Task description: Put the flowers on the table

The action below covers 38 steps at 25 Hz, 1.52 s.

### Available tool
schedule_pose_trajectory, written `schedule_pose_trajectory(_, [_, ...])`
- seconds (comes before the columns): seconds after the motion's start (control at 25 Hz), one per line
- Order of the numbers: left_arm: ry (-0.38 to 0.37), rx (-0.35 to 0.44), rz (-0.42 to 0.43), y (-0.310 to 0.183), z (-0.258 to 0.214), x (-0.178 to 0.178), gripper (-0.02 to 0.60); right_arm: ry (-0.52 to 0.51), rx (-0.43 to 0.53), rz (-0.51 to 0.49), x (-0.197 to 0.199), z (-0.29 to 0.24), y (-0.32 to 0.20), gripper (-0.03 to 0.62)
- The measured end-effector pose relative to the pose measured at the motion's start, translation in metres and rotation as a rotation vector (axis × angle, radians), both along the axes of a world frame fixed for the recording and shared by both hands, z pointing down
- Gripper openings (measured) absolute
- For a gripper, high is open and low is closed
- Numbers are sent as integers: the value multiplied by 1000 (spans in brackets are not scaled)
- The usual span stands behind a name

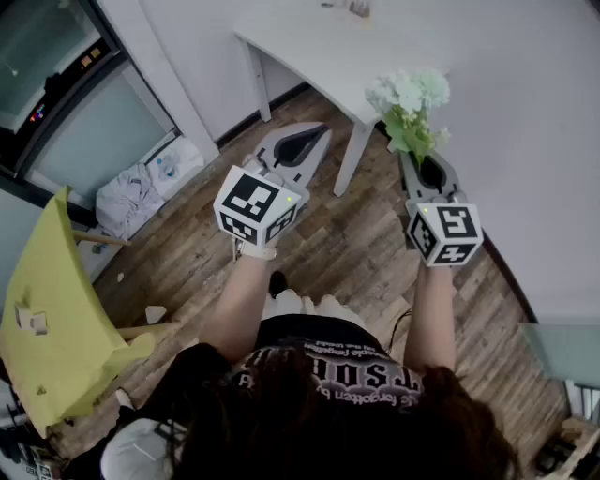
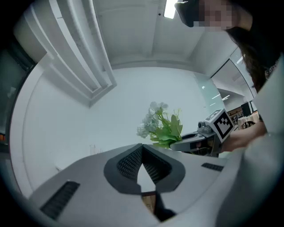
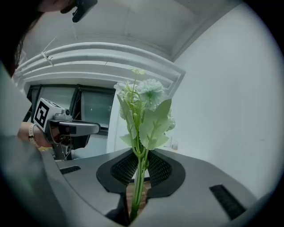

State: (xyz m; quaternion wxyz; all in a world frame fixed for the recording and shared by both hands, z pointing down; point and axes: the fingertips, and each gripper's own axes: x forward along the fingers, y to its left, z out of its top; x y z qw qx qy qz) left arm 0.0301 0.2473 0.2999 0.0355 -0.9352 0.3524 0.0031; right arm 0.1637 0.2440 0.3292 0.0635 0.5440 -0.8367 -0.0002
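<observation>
A bunch of pale white-green flowers (image 1: 410, 103) with green leaves stands upright in my right gripper (image 1: 419, 159), which is shut on the stems. In the right gripper view the stems (image 3: 138, 177) run down between the ribbed pads, with the blooms (image 3: 146, 95) above. The white table (image 1: 300, 37) lies ahead; the flowers hang just off its near corner, above the wooden floor. My left gripper (image 1: 317, 129) is held level beside the right one, its jaws shut with nothing in them (image 2: 142, 145). From the left gripper view, the flowers (image 2: 162, 126) and right gripper (image 2: 195, 141) show to the right.
A table leg (image 1: 352, 155) stands between the two grippers. A yellow chair (image 1: 47, 309) is at the left, and a heap of white cloth (image 1: 141, 187) lies by the wall cabinet. A small object (image 1: 356, 7) sits on the table's far part.
</observation>
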Motion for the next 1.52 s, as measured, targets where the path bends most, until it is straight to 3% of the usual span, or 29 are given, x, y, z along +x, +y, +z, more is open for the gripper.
schedule_pose_trajectory(0.8, [-15, -27, -17, 13, 13, 2, 3, 30, -37, -21, 9, 14, 9, 74])
schedule_pose_trajectory(1.52, [4, -40, -19, -54, 26, -23, 3, 36, -61, 21, 1, 27, -52, 74])
